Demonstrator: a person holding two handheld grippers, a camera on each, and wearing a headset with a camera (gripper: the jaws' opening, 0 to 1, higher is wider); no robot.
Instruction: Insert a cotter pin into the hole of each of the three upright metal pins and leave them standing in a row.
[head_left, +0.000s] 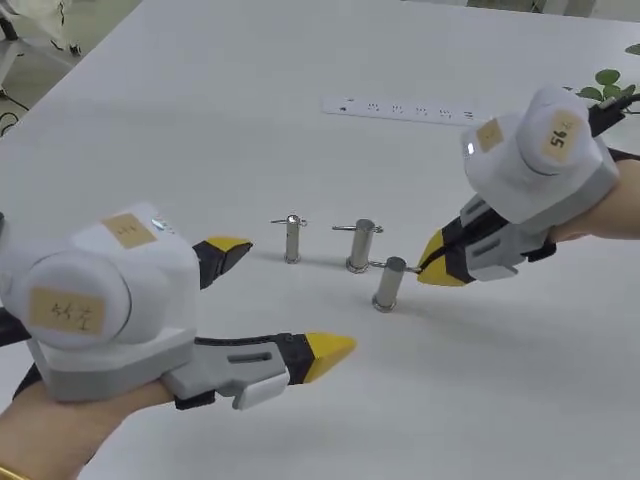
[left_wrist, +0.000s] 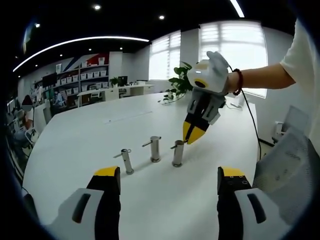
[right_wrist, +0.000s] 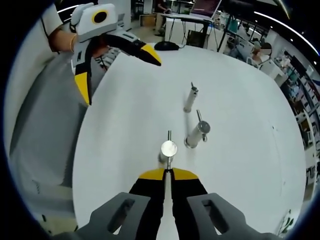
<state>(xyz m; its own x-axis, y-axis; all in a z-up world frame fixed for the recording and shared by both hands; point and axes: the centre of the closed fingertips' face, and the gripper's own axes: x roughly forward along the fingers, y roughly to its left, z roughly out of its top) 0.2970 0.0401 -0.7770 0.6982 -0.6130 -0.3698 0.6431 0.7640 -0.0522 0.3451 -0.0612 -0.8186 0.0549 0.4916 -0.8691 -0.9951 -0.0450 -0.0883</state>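
Cotter pin (right_wrist: 168, 172) sits pinched in my right gripper (head_left: 430, 265), jaws closed on it, apparently threaded through the nearest, rightmost metal pin (head_left: 388, 285). The middle pin (head_left: 360, 247) and left pin (head_left: 292, 240) stand farther left on the white table (head_left: 200, 120). My left gripper (head_left: 285, 297) gapes wide, empty.

Bright, even light. Mild glare on white tabletop (head_left: 200, 120). Blown-out windows (left_wrist: 235, 45); glowing ceiling strip (left_wrist: 80, 42). Soft short shadows beside pins (head_left: 360, 247). Gripper views heavily fisheye-bent at edges; near fingers (left_wrist: 106, 185) slightly soft.

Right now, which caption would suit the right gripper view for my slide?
Right gripper, jaws shut on a cotter pin that passes through the nearest of three upright metal pins on a white table.
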